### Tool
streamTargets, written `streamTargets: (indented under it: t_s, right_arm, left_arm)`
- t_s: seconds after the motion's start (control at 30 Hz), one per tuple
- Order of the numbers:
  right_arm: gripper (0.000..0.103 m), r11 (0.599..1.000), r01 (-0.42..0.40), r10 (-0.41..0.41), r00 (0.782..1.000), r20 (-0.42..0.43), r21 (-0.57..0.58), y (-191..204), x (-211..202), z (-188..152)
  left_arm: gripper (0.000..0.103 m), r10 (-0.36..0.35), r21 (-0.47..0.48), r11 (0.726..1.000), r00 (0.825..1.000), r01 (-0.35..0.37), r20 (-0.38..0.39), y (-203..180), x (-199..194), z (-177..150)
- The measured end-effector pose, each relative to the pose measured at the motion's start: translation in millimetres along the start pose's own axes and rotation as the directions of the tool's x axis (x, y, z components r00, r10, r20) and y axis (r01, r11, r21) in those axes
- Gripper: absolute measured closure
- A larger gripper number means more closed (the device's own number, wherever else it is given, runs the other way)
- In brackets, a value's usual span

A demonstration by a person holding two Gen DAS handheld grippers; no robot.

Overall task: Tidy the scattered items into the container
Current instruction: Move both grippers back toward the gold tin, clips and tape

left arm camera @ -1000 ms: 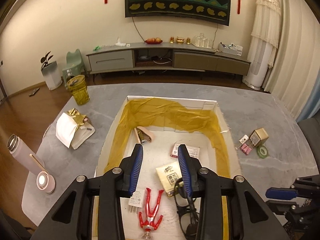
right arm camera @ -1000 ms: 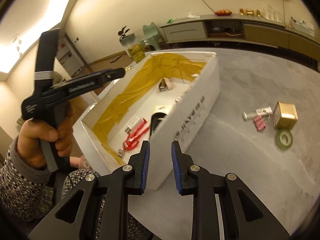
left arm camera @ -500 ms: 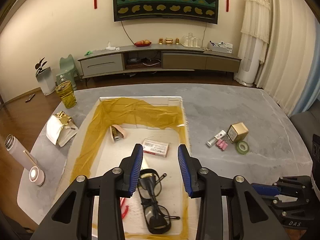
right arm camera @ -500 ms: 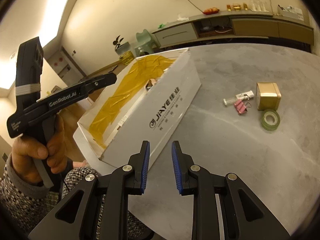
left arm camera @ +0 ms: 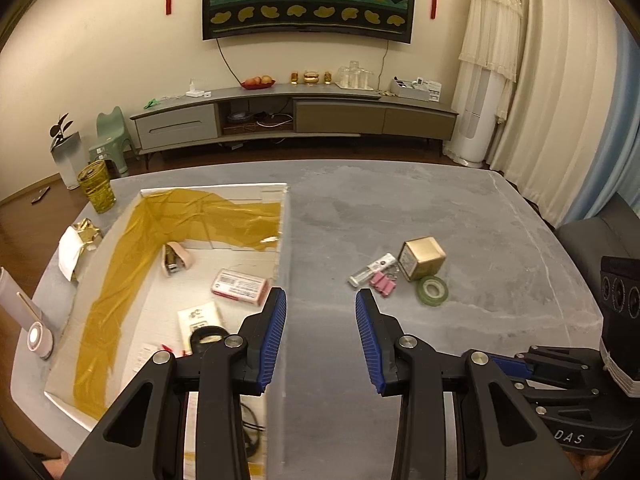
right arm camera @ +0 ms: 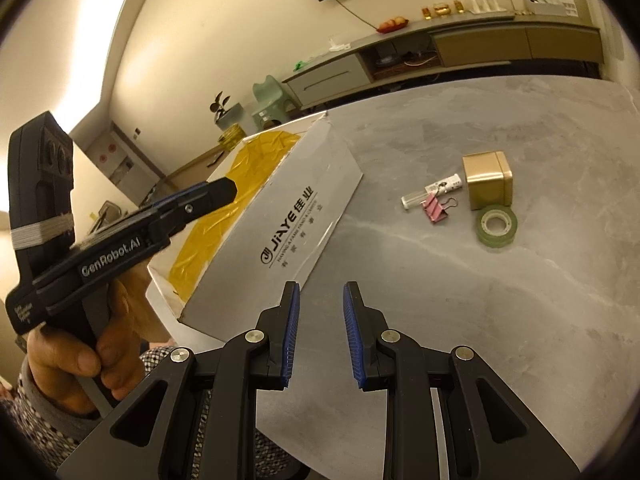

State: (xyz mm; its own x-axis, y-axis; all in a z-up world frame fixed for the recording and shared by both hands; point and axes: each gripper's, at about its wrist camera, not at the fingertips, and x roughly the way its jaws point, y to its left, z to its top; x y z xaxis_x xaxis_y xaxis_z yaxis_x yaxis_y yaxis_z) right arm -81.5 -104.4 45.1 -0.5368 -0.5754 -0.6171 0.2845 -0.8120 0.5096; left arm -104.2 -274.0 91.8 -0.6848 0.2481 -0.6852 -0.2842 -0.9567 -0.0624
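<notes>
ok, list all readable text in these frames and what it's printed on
"JiAYE" with Chinese characters: white box outer wall; the smaller lines beneath are unreadable.
"GenRobot.AI": side of left gripper.
"DAS": right gripper body.
Pink packet, booklet, small tube labels: too small to read.

Four small items loose on the grey surface, white box already part filled.

Right of centre in the left wrist view, a gold cube tin (left arm camera: pixel 422 253) sits beside a green tape roll (left arm camera: pixel 432 289), pink binder clips (left arm camera: pixel 383 283) and a clear tube (left arm camera: pixel 371 269). Left of frame, the white cardboard box (left arm camera: pixel 285 240), lined with yellow film, holds a stapler (left arm camera: pixel 173 258), a pink-labelled packet (left arm camera: pixel 239 286) and a cream card (left arm camera: pixel 200 320).
</notes>
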Motion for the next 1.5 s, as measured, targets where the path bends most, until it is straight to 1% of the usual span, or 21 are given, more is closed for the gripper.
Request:
streamTargets:
  t_s: [0.27, 0.53, 1.1, 1.2, 1.33, 1.43, 1.5]
  right_arm:
    - [0.077, 1.000, -0.010, 0.010, 1.000, 0.010, 0.029, -6.7, -6.7, 1.5]
    - [0.077, 0.999, -0.012, 0.012, 1.000, 0.009, 0.036, -7.9, -7.4, 1.6]
    - [0.077, 0.998, -0.008, 0.007, 1.000, 0.013, 0.063, -14.3, -8.4, 0.8]
    - [0.075, 0.997, -0.009, 0.008, 1.000, 0.016, 0.074, -17.1, -10.5, 1.6]
    - [0.074, 0.996, 0.006, -0.008, 1.000, 0.026, 0.094, -24.2, -17.5, 5.7]
    - [0.074, 0.993, 0.041, -0.043, 0.999, 0.021, 0.110, -34.3, -24.6, 13.2]
    - [0.074, 0.993, 0.074, -0.076, 0.997, 0.015, 0.097, -40.7, -29.2, 16.8]
  left_arm:
    - [0.065, -0.027, -0.010, 1.000, 1.000, 0.027, -0.014, -19.2, 3.1, -8.9]
    - [0.065, -0.041, -0.037, 0.999, 0.999, 0.040, -0.034, -17.9, 6.2, -16.4]
    - [0.065, -0.070, -0.051, 0.996, 0.996, 0.067, -0.054, -23.6, 12.0, -23.7]
    - [0.065, -0.079, -0.054, 0.996, 0.995, 0.076, -0.059, -25.6, 14.0, -23.7]
    - [0.065, -0.087, -0.049, 0.995, 0.994, 0.085, -0.058, -27.9, 14.4, -20.6]
    - [0.065, -0.101, -0.038, 0.994, 0.993, 0.099, -0.053, -30.5, 16.2, -15.5]
    - [0.065, -0.113, -0.036, 0.993, 0.992, 0.111, -0.057, -34.1, 21.3, -12.4]
